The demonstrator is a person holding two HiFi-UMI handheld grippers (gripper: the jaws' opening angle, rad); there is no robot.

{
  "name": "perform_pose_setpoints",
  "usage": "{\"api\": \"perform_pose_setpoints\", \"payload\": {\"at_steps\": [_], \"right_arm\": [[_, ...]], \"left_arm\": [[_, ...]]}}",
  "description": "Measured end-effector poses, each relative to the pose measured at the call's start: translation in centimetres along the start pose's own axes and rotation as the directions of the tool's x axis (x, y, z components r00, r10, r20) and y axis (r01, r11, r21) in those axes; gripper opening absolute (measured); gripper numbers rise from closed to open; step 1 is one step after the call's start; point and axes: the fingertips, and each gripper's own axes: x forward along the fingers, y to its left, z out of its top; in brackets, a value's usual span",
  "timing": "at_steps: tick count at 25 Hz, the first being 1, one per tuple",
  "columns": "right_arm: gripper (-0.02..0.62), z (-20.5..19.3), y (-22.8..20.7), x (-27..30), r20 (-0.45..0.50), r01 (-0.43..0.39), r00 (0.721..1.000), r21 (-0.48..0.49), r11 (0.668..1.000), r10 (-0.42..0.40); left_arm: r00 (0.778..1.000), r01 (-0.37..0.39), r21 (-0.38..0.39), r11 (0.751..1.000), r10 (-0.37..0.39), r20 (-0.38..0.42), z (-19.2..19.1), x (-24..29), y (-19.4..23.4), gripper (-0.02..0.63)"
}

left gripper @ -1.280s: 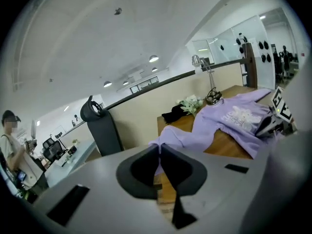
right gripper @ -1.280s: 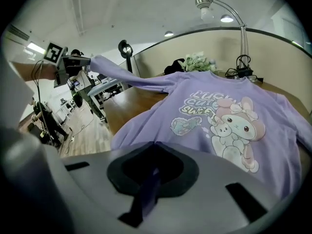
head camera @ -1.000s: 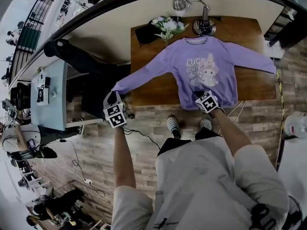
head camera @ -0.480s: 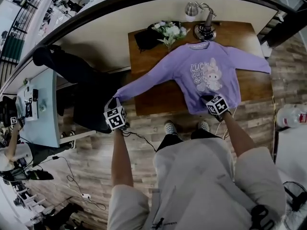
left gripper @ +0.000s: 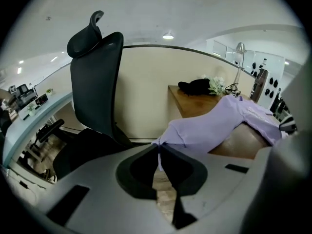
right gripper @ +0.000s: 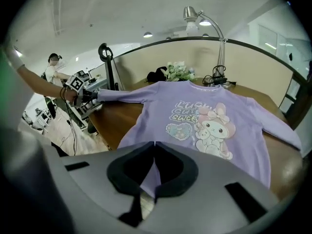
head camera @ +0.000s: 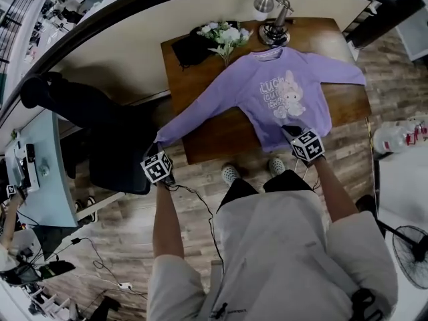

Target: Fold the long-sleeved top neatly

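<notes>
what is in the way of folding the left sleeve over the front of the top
Nothing visible. The left gripper is shut on the sleeve off the table's edge, and the wood between it and the top's front is bare. The flowers, black item and lamp stand along the far edge.

In the head view, marker cubes hide the jaws of the left tool and right tool. The top's lettering is unreadably small. The dark heap at the worktop's far left corner is unidentifiable.
</notes>
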Motion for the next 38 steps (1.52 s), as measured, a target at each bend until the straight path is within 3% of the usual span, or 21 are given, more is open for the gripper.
{"api": "perform_pose_setpoints", "payload": {"at_steps": [9, 15, 20, 26, 32, 38], "right_arm": [[0.018, -0.8, 1.1, -0.2, -0.018, 0.071, 0.997, 0.019, 0.997, -0.071], [0.018, -1.3, 1.9, 1.1, -0.033, 0.079, 0.996, 0.041, 0.996, -0.077], [0.018, -2.1, 1.7, 0.8, -0.037, 0.076, 0.996, 0.027, 0.997, -0.075], [0.018, -5.3, -2.8, -1.7, -0.053, 0.105, 0.993, 0.019, 0.994, -0.103], [0.018, -6.6, -13.0, -5.7, 0.073, 0.187, 0.975, 0.224, 0.956, -0.208], [0.018, -7.4, -24.3, -8.6, 0.171, 0.171, 0.95, 0.412, 0.895, -0.26]], "left_arm": [[0.998, 0.035, -0.048, 0.998, -0.037, -0.047, -2.8, 3.2, 1.9, 0.041], [0.996, -0.002, -0.092, 0.996, -0.006, -0.087, -5.8, 3.5, 4.2, 0.064], [0.998, -0.002, -0.097, 0.995, -0.003, -0.059, -6.6, 1.8, 2.7, 0.064], [0.996, 0.077, 0.019, 0.997, -0.078, 0.037, -5.4, -1.9, -6.2, 0.063], [0.984, 0.145, 0.042, 0.988, -0.149, 0.098, -2.4, -3.7, -18.4, 0.063], [0.974, 0.152, 0.06, 0.987, -0.16, 0.161, 2.9, -3.4, -30.8, 0.063]]}}
